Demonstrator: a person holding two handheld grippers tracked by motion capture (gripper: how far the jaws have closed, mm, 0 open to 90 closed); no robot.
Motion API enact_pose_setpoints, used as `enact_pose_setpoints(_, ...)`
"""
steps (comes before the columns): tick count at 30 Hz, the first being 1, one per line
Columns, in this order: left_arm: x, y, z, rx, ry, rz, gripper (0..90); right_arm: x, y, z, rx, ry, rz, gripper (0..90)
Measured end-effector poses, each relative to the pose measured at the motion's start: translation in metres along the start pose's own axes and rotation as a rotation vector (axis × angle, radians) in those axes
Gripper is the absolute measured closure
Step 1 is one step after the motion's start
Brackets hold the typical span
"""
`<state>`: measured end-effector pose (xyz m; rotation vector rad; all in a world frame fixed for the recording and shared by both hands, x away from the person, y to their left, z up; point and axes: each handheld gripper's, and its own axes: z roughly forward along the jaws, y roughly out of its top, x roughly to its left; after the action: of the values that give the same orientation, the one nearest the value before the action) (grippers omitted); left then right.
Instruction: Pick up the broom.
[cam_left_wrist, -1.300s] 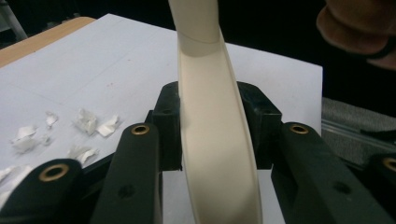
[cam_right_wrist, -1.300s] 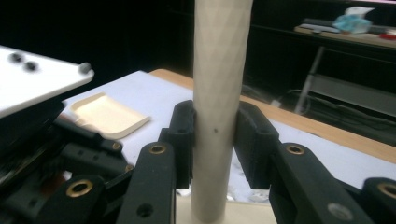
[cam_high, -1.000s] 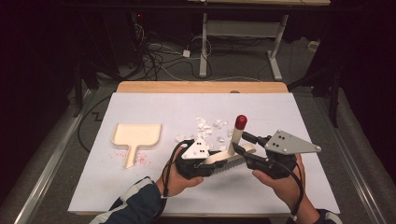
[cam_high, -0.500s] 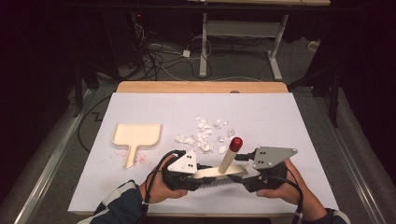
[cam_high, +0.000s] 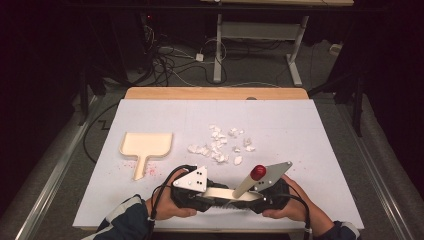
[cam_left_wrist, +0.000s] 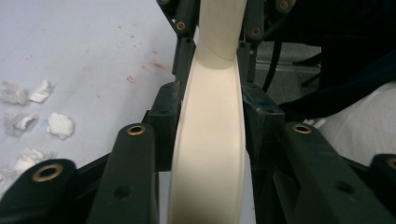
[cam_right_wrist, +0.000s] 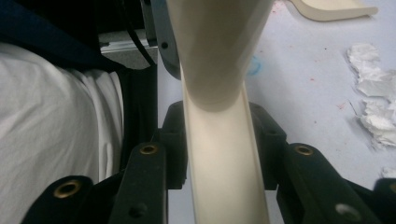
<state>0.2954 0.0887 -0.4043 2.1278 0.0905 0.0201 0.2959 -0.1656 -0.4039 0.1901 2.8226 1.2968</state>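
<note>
While both hands sit at the near edge of the surface, the scene reads as follows.

Brush: a cream brush (cam_high: 225, 193) with a dark bristle strip beneath lies level between the two grippers, just above the white surface (cam_high: 310, 130); its handle rises at a slant to a red knob (cam_high: 258, 172).

Left gripper: the left gripper (cam_high: 200, 192) holds the left end of the brush back. In the left gripper view the cream back (cam_left_wrist: 212, 140) runs up between the two black jaws, which press on both of its sides. These jaws have just been opening a little, with the brush between them.

Right gripper: the right gripper (cam_high: 260, 197) grips the right end of the brush, near the foot of the handle. In the right gripper view the cream body (cam_right_wrist: 219, 154) fills the gap between the jaws, which bear on it from both sides. These jaws have just been closing, with the brush between them.

Dustpan: a cream dustpan (cam_high: 146, 146) lies flat on the left part of the surface, well apart from the brush, its handle pointing toward the person. Faint red specks lie near it.

Paper scraps: a loose cluster of white crumpled scraps (cam_high: 220, 145) lies mid-surface, beyond the brush and right of the dustpan.

Hands: a left hand (cam_high: 167, 207) and a right hand (cam_high: 290, 205) grasp the gripper bodies from below.
</note>
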Motion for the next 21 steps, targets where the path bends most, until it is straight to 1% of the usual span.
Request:
enact_pose_setpoints(1,0.000,0.000,0.000,0.000,0.000,0.000,58.1,0.000,0.000,0.000,0.000,0.000,0.000,66.6)
enact_pose_setpoints(2,0.002,0.000,-0.003,-0.020,0.017,-0.004,56.6,0.001,0.002,-0.001,-0.015,-0.007,0.016,67.4)
enact_pose_setpoints(4,0.004,-0.001,-0.007,-0.027,0.044,-0.021,52.5,0.002,0.004,-0.003,-0.018,-0.033,0.035,67.6)
enact_pose_setpoints(6,0.006,-0.002,-0.012,-0.035,0.094,-0.030,48.6,0.001,0.005,-0.005,-0.016,-0.062,0.038,67.7)
enact_pose_setpoints(7,0.006,-0.002,-0.012,-0.035,0.094,-0.030,45.5,0.001,0.005,-0.007,-0.018,-0.077,0.050,67.7)
enact_pose_setpoints(8,0.009,-0.003,-0.019,-0.043,0.143,-0.051,43.8,-0.001,0.005,-0.009,-0.025,-0.086,0.061,67.7)
enact_pose_setpoints(10,0.011,-0.006,-0.026,-0.042,0.205,-0.064,38.2,-0.003,0.004,-0.013,-0.039,-0.104,0.081,67.7)
enact_pose_setpoints(11,0.011,-0.006,-0.026,-0.042,0.205,-0.064,34.0,-0.004,0.004,-0.015,-0.037,-0.119,0.084,67.7)
enact_pose_setpoints(12,0.012,-0.009,-0.033,-0.051,0.260,-0.083,31.3,-0.005,0.004,-0.018,-0.038,-0.128,0.085,67.7)
enact_pose_setpoints(13,0.013,-0.011,-0.037,-0.049,0.293,-0.087,30.3,-0.005,0.003,-0.020,-0.040,-0.140,0.095,67.7)
enact_pose_setpoints(14,0.013,-0.013,-0.041,-0.050,0.317,-0.093,28.3,-0.006,0.003,-0.022,-0.042,-0.156,0.099,67.7)
enact_pose_setpoints(15,0.013,-0.013,-0.041,-0.050,0.317,-0.093,26.7,-0.006,0.003,-0.023,-0.042,-0.163,0.099,67.7)
enact_pose_setpoints(17,0.014,-0.018,-0.049,-0.052,0.369,-0.114,25.5,-0.008,0.002,-0.027,-0.048,-0.165,0.112,67.7)
enact_pose_setpoints(18,0.015,-0.021,-0.053,-0.061,0.387,-0.127,25.0,-0.008,0.002,-0.029,-0.051,-0.180,0.119,67.6)
enact_pose_setpoints(19,0.015,-0.024,-0.057,-0.067,0.401,-0.143,25.0,-0.008,0.002,-0.029,-0.051,-0.180,0.119,67.6)
enact_pose_setpoints(21,0.015,-0.030,-0.062,-0.054,0.447,-0.149,24.7,-0.009,0.002,-0.033,-0.053,-0.197,0.127,67.6)
